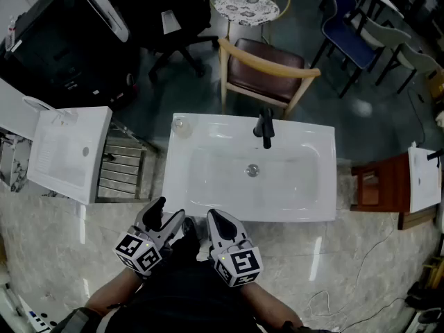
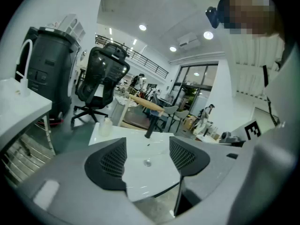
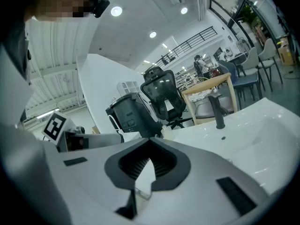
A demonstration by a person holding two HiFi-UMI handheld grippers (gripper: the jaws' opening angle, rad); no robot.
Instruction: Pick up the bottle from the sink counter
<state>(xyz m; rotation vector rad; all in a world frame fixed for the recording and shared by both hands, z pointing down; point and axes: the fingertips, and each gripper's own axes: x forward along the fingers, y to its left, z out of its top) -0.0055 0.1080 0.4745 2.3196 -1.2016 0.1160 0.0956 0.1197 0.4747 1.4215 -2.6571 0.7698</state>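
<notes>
Since nothing is gripped yet, the whole task lies ahead. The bottle [image 1: 181,125] stands on the sink counter [image 1: 305,136], eleven o'clock from my left gripper [image 1: 168,211], whose jaws are spread and empty. My right gripper [image 1: 216,218] is pressed together, empty. Reach, close and lift remain.

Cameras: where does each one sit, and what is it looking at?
Head view: on the person's head, looking steeply down at the white sink; shows forearms, left gripper and right gripper.
Left gripper view: rides the left gripper, looks between its open jaws over the sink toward the bottle and faucet.
Right gripper view: rides the right gripper, looks past its shut jaws across the sink; the left gripper's marker cube shows.
Shared: both gripper views show faucet, bottle and black office chair.
</notes>
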